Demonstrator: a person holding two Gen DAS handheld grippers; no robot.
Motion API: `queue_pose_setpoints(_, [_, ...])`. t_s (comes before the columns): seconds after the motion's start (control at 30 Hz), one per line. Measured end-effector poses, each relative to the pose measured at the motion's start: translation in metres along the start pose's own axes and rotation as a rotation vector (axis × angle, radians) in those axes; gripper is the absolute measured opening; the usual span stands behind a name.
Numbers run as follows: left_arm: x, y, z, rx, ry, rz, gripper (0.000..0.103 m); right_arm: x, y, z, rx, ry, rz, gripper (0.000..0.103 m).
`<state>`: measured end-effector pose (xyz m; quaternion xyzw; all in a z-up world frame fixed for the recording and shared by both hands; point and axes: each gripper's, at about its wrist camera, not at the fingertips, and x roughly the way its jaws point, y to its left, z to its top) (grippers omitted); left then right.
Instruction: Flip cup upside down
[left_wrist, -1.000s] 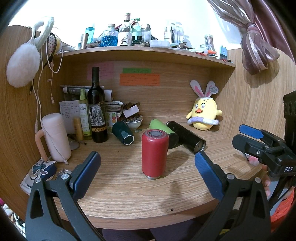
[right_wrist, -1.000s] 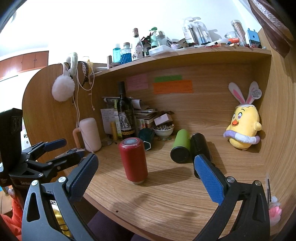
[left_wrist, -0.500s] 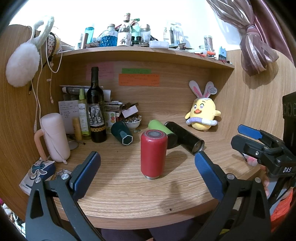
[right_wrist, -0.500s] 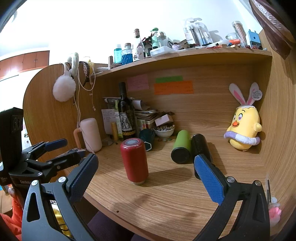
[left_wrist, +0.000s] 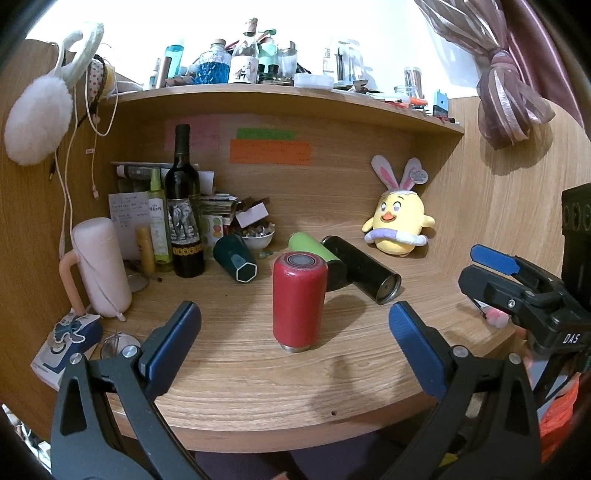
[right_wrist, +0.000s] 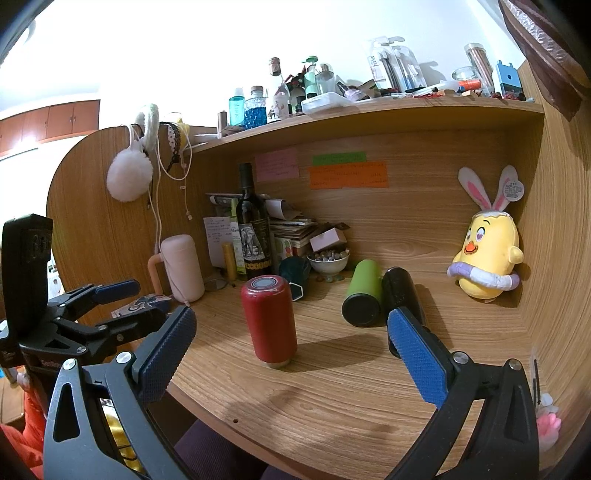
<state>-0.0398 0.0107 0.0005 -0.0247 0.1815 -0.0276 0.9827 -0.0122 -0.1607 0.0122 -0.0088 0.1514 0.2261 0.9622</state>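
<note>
A red cup (left_wrist: 300, 300) stands on end on the wooden desk, its flat grey-ringed base facing up; it also shows in the right wrist view (right_wrist: 269, 319). My left gripper (left_wrist: 294, 336) is open and empty, its blue pads wide apart just in front of the cup. My right gripper (right_wrist: 291, 346) is open and empty, near the desk's front edge, the cup between and beyond its pads. Each gripper shows at the edge of the other's view.
A green cup (left_wrist: 316, 251), a black cup (left_wrist: 364, 271) and a dark teal cup (left_wrist: 236, 258) lie on their sides behind the red one. A wine bottle (left_wrist: 183, 210), a pink mug (left_wrist: 99, 266), a small bowl (left_wrist: 256, 236) and a yellow plush (left_wrist: 397, 223) stand at the back.
Both views have shifted only slightly; the cup stands where it was and both grippers stay open.
</note>
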Motion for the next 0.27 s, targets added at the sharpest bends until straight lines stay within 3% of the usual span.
queue_pose_setpoints(0.27, [-0.0023, -0.0004, -0.0023, 0.009, -0.009, -0.015, 0.103, -0.0005, 0.0012, 0.0008, -0.001, 0.002, 0.005, 0.103])
